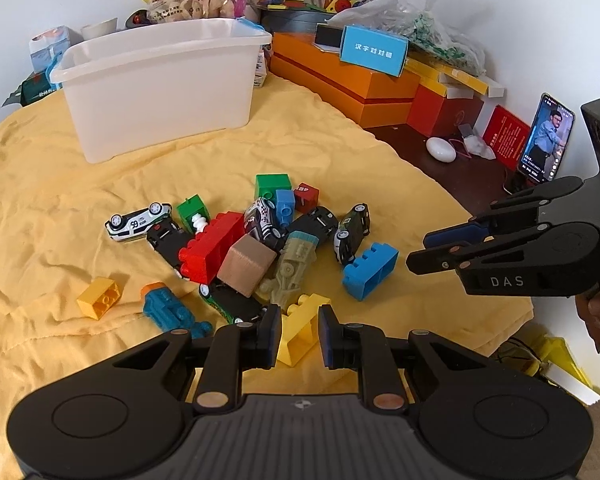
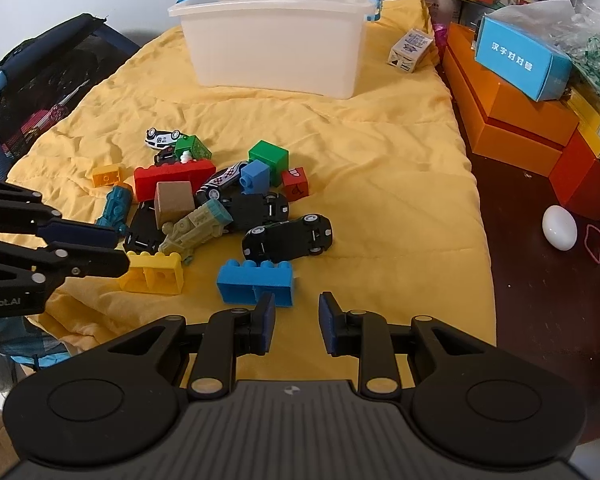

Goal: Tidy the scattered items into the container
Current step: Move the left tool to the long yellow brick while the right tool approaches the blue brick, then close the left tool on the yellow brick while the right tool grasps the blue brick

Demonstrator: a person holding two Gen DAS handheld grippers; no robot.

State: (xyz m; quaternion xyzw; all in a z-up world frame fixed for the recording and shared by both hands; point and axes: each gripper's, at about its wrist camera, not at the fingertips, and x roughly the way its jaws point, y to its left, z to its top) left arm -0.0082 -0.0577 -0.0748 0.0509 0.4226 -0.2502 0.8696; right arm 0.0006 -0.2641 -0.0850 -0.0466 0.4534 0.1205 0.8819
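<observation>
Both grippers stand parted and grasp nothing: left gripper point(image 1: 299, 330) straddles a yellow brick point(image 1: 300, 326) at lower centre, right gripper point(image 2: 297, 320) sits just short of a blue brick point(image 2: 255, 282). Toys point(image 2: 220, 200) cluster mid-frame on the yellow cloth point(image 2: 380, 160); the white container point(image 2: 276, 36) stands at top centre.

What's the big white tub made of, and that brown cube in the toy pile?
The big white tub looks like smooth, slightly see-through plastic: light glows through its thin walls. The brown cube looks like unpainted wood, matte with faint grain, though cardboard is possible.
</observation>
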